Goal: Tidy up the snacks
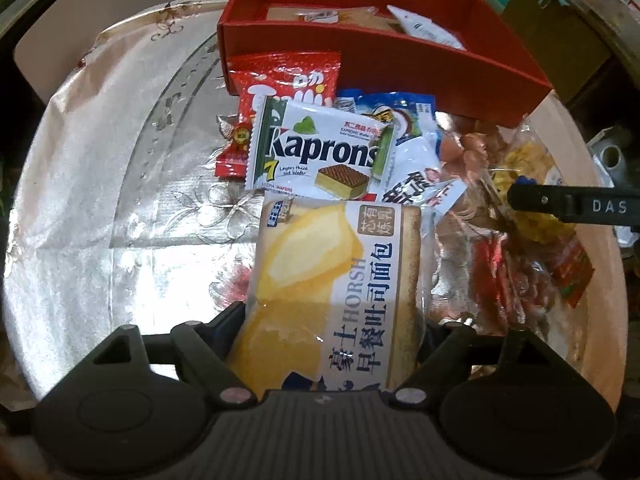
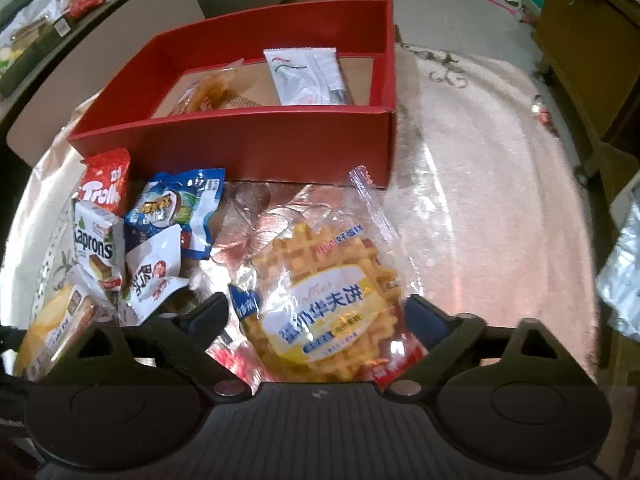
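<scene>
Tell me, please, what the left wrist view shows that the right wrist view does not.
Only left: the other gripper's black finger entering from the right.

Only right: the yellow waffle's printed label, between the right gripper fingers.

Both: the red cardboard box, the white Kaprons wafer packet, and the yellow HORSH bread packet, which sits between the left gripper fingers.

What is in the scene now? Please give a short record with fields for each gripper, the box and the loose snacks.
left gripper: jaws around the bread pack
right gripper: jaws astride the waffle pack, grip unclear
red box: open, two packets inside
loose snacks: Kaprons wafer, Trolli bag, blue coconut pack
surface: table, shiny floral cover
</scene>
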Motion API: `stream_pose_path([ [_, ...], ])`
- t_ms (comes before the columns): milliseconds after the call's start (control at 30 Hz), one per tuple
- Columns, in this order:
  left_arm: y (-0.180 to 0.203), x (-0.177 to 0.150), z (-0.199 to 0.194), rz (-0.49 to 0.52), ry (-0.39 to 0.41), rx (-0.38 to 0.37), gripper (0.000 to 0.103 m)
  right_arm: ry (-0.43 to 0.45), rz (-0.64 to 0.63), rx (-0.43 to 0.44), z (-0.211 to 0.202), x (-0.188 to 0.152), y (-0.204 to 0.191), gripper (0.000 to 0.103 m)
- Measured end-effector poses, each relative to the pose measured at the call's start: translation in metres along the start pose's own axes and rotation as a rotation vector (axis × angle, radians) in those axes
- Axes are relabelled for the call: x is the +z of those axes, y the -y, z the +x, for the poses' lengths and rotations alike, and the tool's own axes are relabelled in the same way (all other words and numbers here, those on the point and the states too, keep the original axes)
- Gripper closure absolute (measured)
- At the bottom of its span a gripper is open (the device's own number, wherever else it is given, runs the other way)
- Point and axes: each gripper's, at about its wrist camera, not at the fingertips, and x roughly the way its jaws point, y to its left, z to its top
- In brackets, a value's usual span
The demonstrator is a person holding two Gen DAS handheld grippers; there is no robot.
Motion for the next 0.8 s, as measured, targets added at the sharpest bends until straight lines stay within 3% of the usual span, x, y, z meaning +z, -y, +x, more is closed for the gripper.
stream_pose_path([
  [267,0.002,0.001,-0.02,0.002,0.048,-0.058,0.03,0.041,-0.01,-0.053,-0.025,-0.009,-0.002,0.018],
  [533,0.0,0.005,-0.045,-0.021,0.097,-0.175,0.031,0.129,0.019,0.016,-0.061,-0.015,-0.004,0.018],
  [800,-0.006,0.008,-0.06,-0.062,0.154,-0.243,0.031,0.182,0.024,0.065,-0.077,-0.014,-0.01,0.017],
])
